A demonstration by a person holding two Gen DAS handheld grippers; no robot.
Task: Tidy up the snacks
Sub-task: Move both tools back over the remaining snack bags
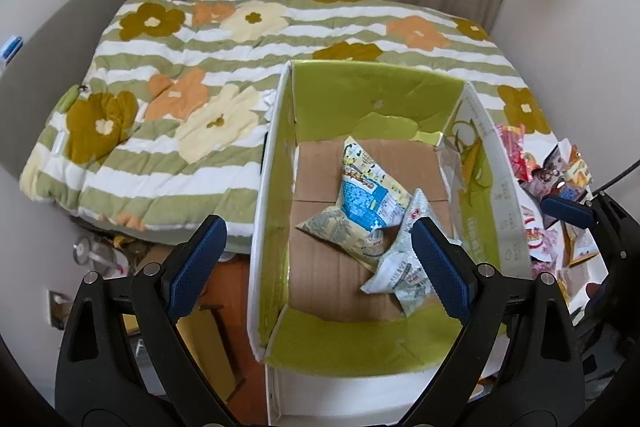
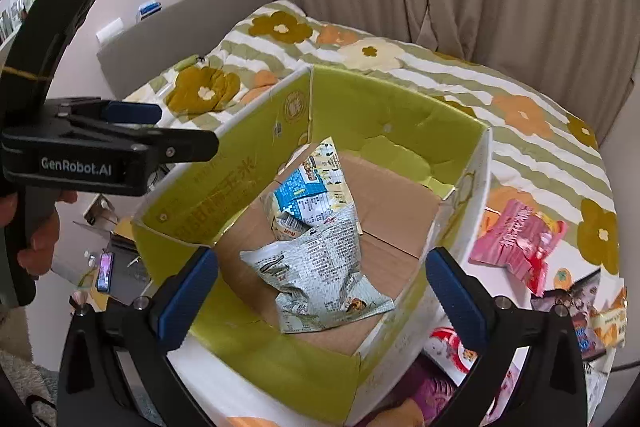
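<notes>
You hold both grippers, left (image 1: 318,263) and right (image 2: 320,295), spread wide and empty over the green-lined cardboard box (image 2: 256,343), where two crinkled pale snack packets (image 2: 316,267) lie dropped, while the pink packet (image 2: 516,243) waits on the flowered quilt (image 1: 160,131).

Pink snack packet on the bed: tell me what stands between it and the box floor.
The box's near side wall rises between the pink packet and the floor; it must be lifted over. The top is open.
</notes>
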